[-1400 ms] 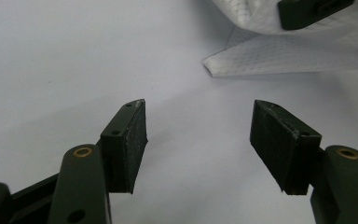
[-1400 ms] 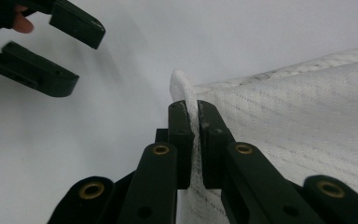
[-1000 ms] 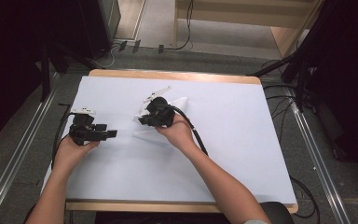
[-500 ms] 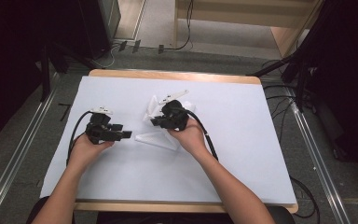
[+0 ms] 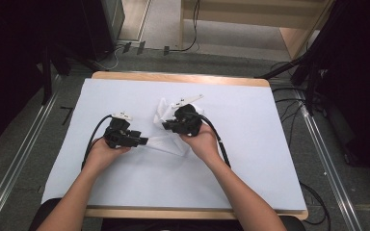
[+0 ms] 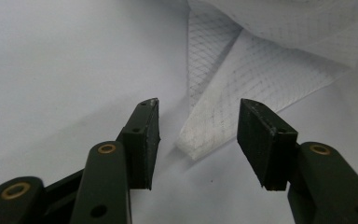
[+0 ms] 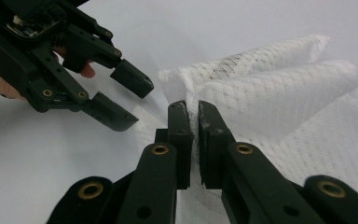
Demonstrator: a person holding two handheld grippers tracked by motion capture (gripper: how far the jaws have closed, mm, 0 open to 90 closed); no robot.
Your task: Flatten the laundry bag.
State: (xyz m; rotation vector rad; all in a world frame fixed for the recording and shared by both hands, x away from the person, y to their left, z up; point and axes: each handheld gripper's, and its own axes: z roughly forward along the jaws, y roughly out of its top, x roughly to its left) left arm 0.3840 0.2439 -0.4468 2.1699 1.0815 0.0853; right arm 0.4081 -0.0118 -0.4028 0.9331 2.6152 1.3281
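smooth white table (image 5: 250, 159), crumpled mesh cloth (image 7: 270, 88), right claw (image 7: 192, 114) pinching it

White paper-covered table (image 5: 250, 168): wide bare room front, right and far left. Only obstacle mid-table: crumpled white mesh cloth (image 5: 166, 113), between left gripper (image 5: 142, 141) and right gripper (image 5: 166, 126), which stand close together.
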